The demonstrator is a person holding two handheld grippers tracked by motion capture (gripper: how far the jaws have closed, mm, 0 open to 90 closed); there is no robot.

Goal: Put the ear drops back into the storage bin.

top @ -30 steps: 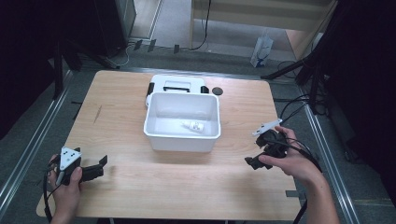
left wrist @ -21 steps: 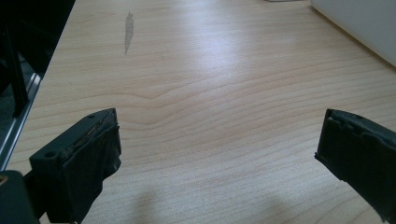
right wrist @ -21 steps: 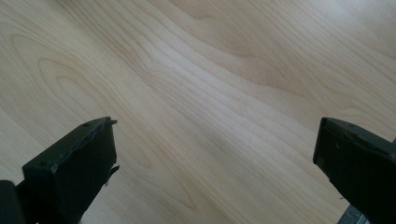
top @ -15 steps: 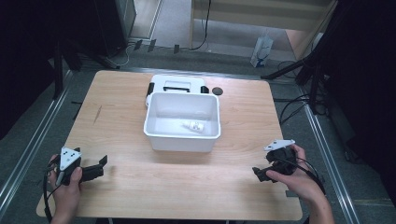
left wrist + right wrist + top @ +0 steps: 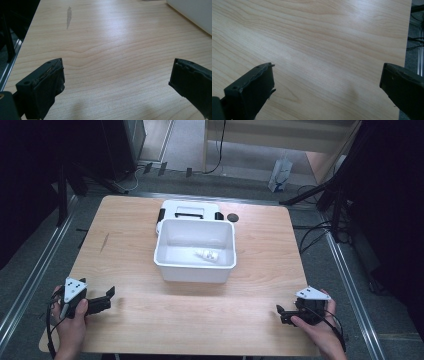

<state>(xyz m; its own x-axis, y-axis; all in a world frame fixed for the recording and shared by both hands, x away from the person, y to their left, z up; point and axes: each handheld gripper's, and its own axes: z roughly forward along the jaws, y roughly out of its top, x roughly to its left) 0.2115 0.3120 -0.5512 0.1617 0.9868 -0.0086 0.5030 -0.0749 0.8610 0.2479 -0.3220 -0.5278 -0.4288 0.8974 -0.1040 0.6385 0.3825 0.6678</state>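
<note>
Two claws: both sat at the near edge of the tabletop [image 5: 150,245], one at each corner, well apart from each other and from everything else.
Left claw [image 5: 107,296]: its jaws were spread wide with nothing between them; in the left gripper view the left claw [image 5: 116,82] looked over bare wood toward a white wall at the far right.
Right claw [image 5: 281,314]: in the right gripper view the right claw [image 5: 327,85] had its jaws spread wide over bare wood, holding nothing.
White tub [image 5: 172,269]: it stood open near the middle of the tabletop, well apart from both claws.
Small white item [image 5: 207,254]: it lay on the tub's floor, toward the right; too small to tell what it was.
Progress: the item being in the tub and both claws empty at the near corners suggested a placing step was done; whether more remained could not be judged for sure.
Left to do: possibly fitting the lid, if the work called for closing the tub.
White lid [image 5: 190,210]: a flat white piece with black clips lay just behind the tub, touching or almost touching its far wall.
Dark disc [image 5: 232,217]: a small round thing lay beside the lid's right end.
In the way: nothing stood between either claw and the tub; the tub itself stood between the claws and the lid.
</note>
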